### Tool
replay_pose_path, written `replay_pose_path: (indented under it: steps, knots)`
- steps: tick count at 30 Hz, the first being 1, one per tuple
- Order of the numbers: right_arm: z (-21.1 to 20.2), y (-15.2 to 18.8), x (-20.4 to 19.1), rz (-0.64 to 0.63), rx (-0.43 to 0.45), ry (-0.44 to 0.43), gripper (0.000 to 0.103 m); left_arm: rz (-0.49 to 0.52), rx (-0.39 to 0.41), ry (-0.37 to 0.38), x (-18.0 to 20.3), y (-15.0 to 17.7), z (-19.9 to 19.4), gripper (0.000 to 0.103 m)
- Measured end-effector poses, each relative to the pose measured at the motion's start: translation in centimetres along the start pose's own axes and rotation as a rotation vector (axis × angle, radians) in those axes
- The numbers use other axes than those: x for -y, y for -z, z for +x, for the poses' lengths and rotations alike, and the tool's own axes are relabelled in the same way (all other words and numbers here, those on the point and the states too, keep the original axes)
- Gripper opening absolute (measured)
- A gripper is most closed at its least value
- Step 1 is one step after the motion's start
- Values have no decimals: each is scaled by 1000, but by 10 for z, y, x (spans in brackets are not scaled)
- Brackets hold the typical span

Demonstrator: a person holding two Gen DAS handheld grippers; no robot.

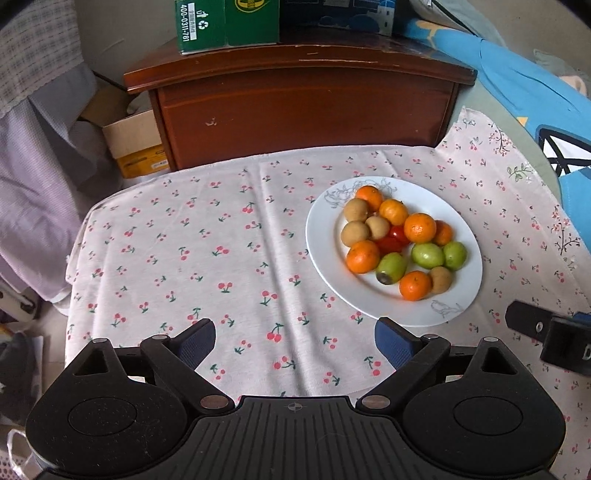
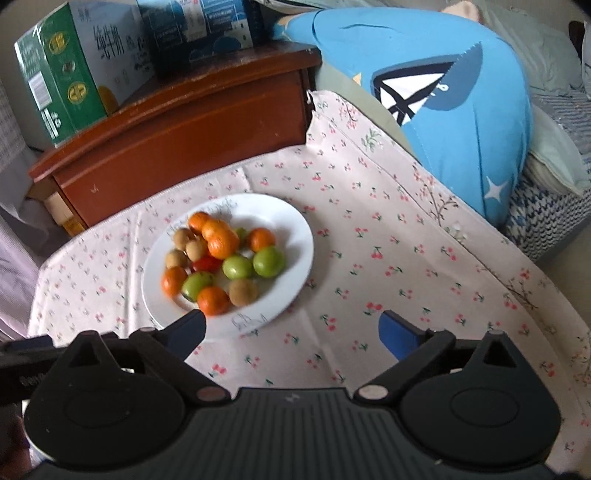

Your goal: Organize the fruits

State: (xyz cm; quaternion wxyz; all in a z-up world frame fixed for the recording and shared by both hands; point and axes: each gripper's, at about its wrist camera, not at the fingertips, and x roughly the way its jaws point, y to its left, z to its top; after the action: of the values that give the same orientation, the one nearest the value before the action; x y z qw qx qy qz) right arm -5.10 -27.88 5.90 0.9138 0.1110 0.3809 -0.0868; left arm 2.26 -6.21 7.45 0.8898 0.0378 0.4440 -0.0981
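A white plate (image 1: 325,236) sits on the cherry-print cloth and holds a heap of fruit: several oranges (image 1: 419,228), green fruits (image 1: 427,254), brown longans (image 1: 355,233) and red tomatoes (image 1: 392,240). My left gripper (image 1: 294,339) is open and empty, above the cloth just short of the plate's near rim. In the right wrist view the plate (image 2: 295,236) lies ahead to the left. My right gripper (image 2: 299,332) is open and empty, its left fingertip (image 2: 192,326) over the plate's near rim. The right gripper also shows at the edge of the left wrist view (image 1: 550,334).
The cloth (image 1: 207,258) covers a small table. A brown wooden cabinet (image 1: 303,110) stands behind it with a green carton (image 1: 225,22) and blue boxes on top. A blue cushion (image 2: 461,110) lies to the right. A cardboard box (image 1: 136,144) sits on the left.
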Motion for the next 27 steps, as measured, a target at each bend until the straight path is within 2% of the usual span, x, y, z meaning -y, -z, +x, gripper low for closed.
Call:
replay_pose_path:
  steps: [10,21,27]
  knots:
    - [7,4,-1,-3,-56,50,100,40,3,-20,10,-1,-2,95]
    - [18,5,-12,-63,-67,92,100,32,-12,-29,12,-1,7,95]
    - [22,4,-15,-77,-69,101,100,59,-13,-49,16,0,15,95]
